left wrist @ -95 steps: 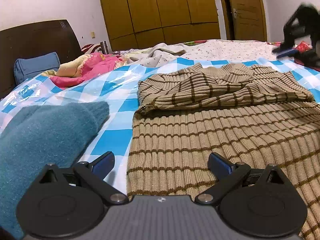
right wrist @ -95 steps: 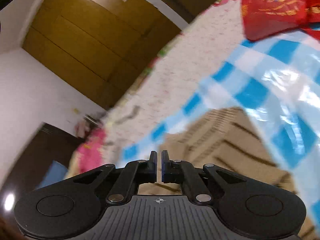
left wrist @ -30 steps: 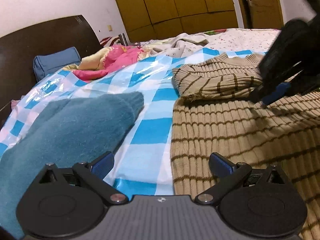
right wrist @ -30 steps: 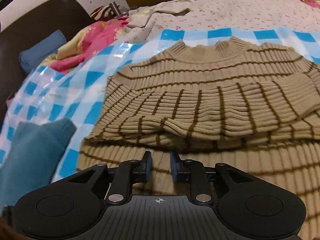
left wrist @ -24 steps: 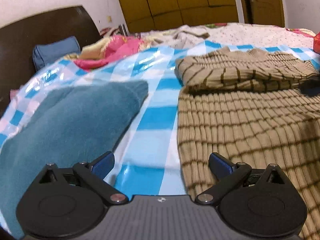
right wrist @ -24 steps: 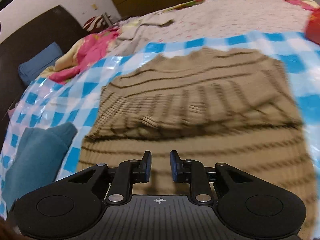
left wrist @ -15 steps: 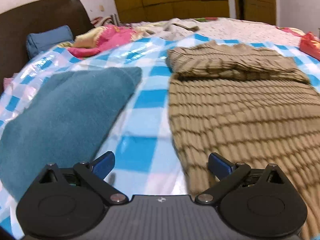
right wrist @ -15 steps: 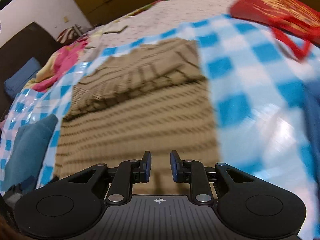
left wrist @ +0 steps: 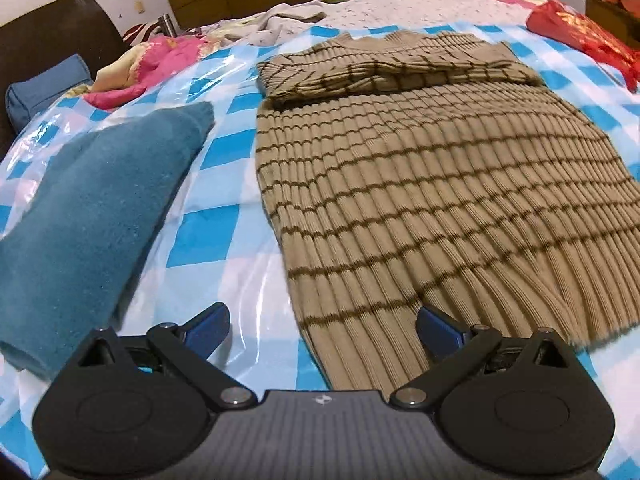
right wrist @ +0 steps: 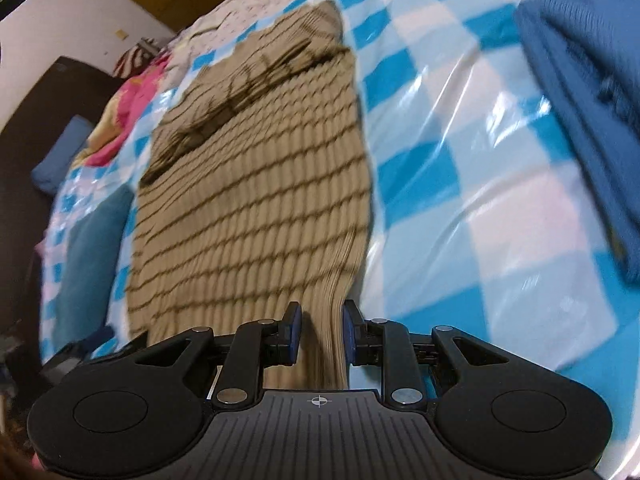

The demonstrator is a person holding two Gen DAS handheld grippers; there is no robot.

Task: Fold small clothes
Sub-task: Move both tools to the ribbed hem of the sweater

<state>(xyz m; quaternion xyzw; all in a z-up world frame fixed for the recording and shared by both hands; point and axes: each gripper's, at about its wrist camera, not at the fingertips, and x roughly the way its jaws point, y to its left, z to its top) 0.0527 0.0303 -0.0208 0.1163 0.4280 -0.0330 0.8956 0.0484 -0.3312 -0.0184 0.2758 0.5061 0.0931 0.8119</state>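
On the bed, over the blue-and-white checked plastic sheet (left wrist: 224, 216), the tan striped sweater (left wrist: 420, 184) is lying flat with its sleeves already folded across the chest near the collar. I am judging that I am sitting at the start of the bottom-to-top fold: both tools are hanging over the hem end, nearest me.

I am watching my left gripper (left wrist: 322, 330) hovering with its blue pads spread wide; the sweater's lower left corner is showing between them, but the pads are not touching cloth that I can see. My right gripper (right wrist: 318, 334) is pointing at the lower right corner of the sweater (right wrist: 256, 184), with a ridge of the ribbed hem running up between its narrowly parted pads. The view is blurred, and a gap is showing on either side of the ridge, so I am reading it as not yet clamped.

Beside the sweater, a teal garment (left wrist: 92, 208) is lying to its left and a blue knit (right wrist: 588, 92) to its right, both well clear of the fold path.

Next, I am thinking each tool needs to settle on its own hem corner, pinch through both layers, and then carry the hem evenly toward the collar.
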